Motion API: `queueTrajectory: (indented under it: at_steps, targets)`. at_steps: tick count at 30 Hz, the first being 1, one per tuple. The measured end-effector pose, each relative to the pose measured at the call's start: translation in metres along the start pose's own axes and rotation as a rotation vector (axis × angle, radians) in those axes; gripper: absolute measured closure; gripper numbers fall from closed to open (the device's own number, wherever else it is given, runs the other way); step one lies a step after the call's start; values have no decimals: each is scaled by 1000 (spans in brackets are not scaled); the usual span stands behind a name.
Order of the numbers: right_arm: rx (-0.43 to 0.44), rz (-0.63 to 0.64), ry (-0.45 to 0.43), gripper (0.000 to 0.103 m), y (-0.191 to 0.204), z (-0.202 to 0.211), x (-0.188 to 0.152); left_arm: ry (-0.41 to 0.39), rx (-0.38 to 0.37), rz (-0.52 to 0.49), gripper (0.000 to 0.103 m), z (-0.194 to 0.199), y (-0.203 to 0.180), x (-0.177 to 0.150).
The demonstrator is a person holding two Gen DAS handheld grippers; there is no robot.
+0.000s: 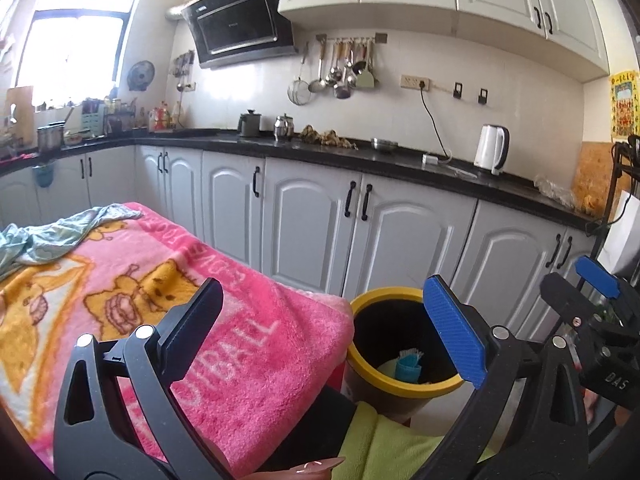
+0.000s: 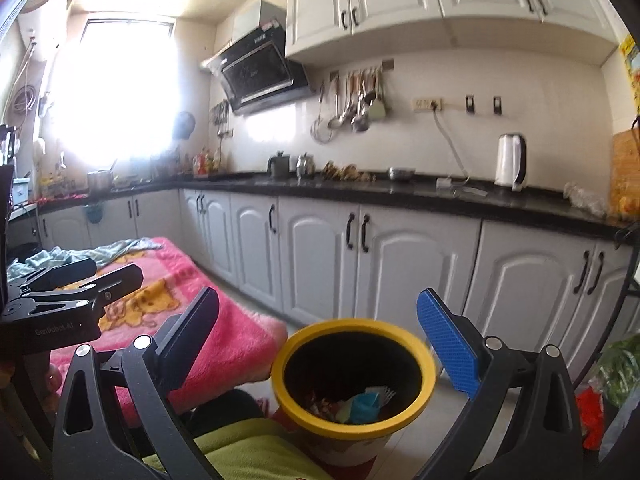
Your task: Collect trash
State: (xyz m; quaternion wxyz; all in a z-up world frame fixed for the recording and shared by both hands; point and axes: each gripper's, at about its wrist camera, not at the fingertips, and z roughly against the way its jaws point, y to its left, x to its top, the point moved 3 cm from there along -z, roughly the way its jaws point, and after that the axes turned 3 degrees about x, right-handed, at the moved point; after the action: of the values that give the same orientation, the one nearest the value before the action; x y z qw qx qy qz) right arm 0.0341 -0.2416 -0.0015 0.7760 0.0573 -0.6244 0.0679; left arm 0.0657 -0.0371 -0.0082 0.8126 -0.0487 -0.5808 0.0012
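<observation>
A yellow-rimmed trash bin (image 1: 404,390) (image 2: 352,426) stands on the floor beside a table with a pink blanket (image 1: 152,300) (image 2: 188,312). Inside the bin lie a blue-and-white wrapper (image 1: 409,366) (image 2: 366,404) and other scraps. My left gripper (image 1: 324,328) is open and empty, over the blanket's corner and the bin. My right gripper (image 2: 320,340) is also open and empty, held above the bin. Each gripper shows at the edge of the other's view: the right gripper (image 1: 592,300) and the left gripper (image 2: 80,280).
A pale green cloth (image 1: 52,236) (image 2: 80,254) lies at the blanket's far end. White cabinets (image 1: 312,216) under a black countertop (image 1: 360,154) run behind the bin, with a white kettle (image 1: 493,148). A lime-green sleeve (image 1: 400,440) is in the foreground. A black rack (image 1: 620,184) stands right.
</observation>
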Motion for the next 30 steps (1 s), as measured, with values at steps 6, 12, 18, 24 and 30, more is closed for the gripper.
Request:
queueTrajectory:
  at_steps: [6,12,18,24,30]
  targets:
    - [-21,31,-28,6,8,9,-4,-17,14,-19,11,7,-2,-5]
    - [-24,23,-9,6,4,3,-4,-17,16,-25,11,7,-4,-6]
    - [-19,30,-2,6,7,2,-6,-19,17,-22,11,7,-3,-5]
    - [-19,31,4,6,6,-1,-6,-21,23,-15,11,7,-2,-3]
    - [-19,31,4,6,6,-1,-6,-21,23,-14,11,7,-1,-3]
